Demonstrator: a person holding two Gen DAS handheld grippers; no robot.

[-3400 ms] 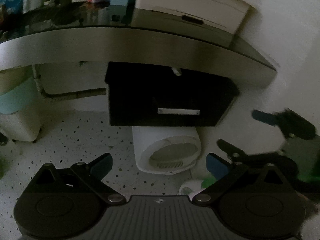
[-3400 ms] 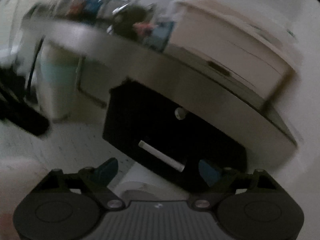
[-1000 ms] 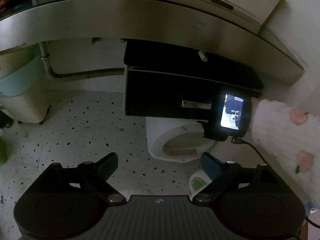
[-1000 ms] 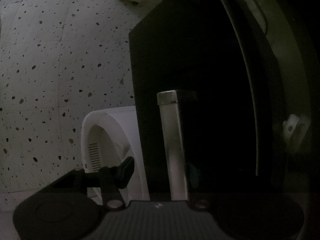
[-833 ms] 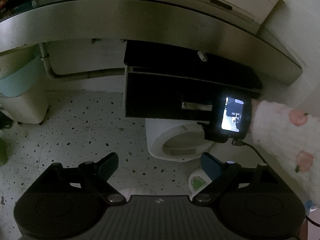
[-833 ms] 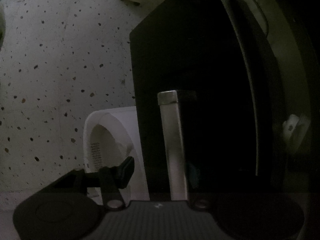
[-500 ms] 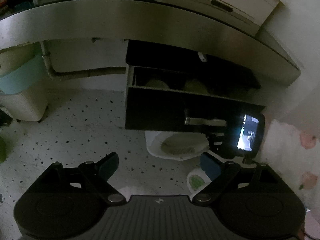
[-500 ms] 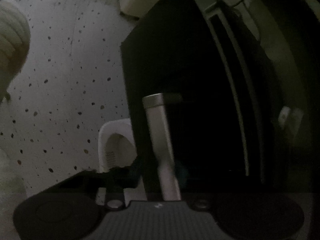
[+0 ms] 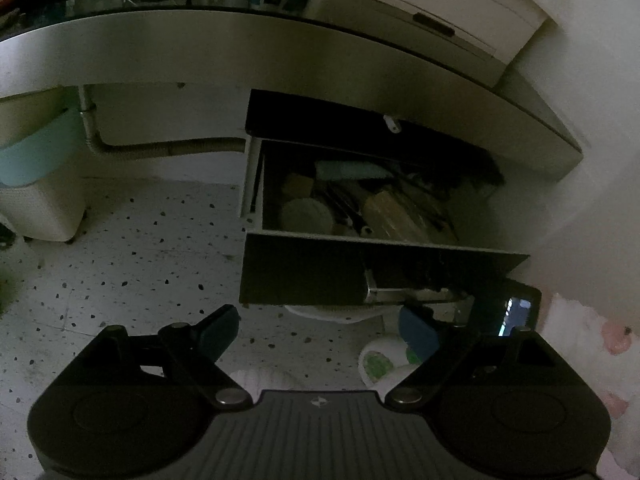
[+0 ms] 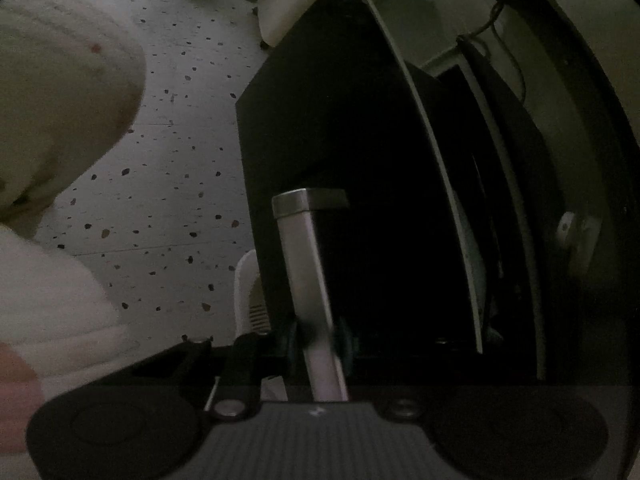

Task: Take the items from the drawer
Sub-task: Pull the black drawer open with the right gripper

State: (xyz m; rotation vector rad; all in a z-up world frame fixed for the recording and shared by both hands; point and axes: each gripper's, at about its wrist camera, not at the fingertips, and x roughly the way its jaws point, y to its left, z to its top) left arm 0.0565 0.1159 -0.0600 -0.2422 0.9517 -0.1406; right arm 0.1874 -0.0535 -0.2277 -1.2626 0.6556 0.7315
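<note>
Your right tool [image 10: 316, 344] is pinched tight on the metal handle [image 10: 306, 264] of the black drawer [image 9: 360, 268], and the handle bar runs straight ahead from between its two tips. Your left tool [image 9: 320, 330] holds nothing; its tips are spread wide, and the drawer sits just ahead of it and a bit to its right. The drawer is pulled out from under the surface [image 9: 280, 60], so you can look down into it. Inside it is a jumble: a pale round thing [image 9: 306, 216] like a lid or dish on the side nearer your left tool, a yellowish long packet [image 9: 394, 212] in the middle, a pale blue-green flat thing [image 9: 348, 170] at the back, and some thin dark sticks [image 9: 344, 208] between them. It is too dark to name them for sure. The round thing looks hard and may be slippery, so I think you should pinch it by its rim. The packet looks light and soft, so grab it across its middle, gently. The drawer itself seems stiff and heavy.
</note>
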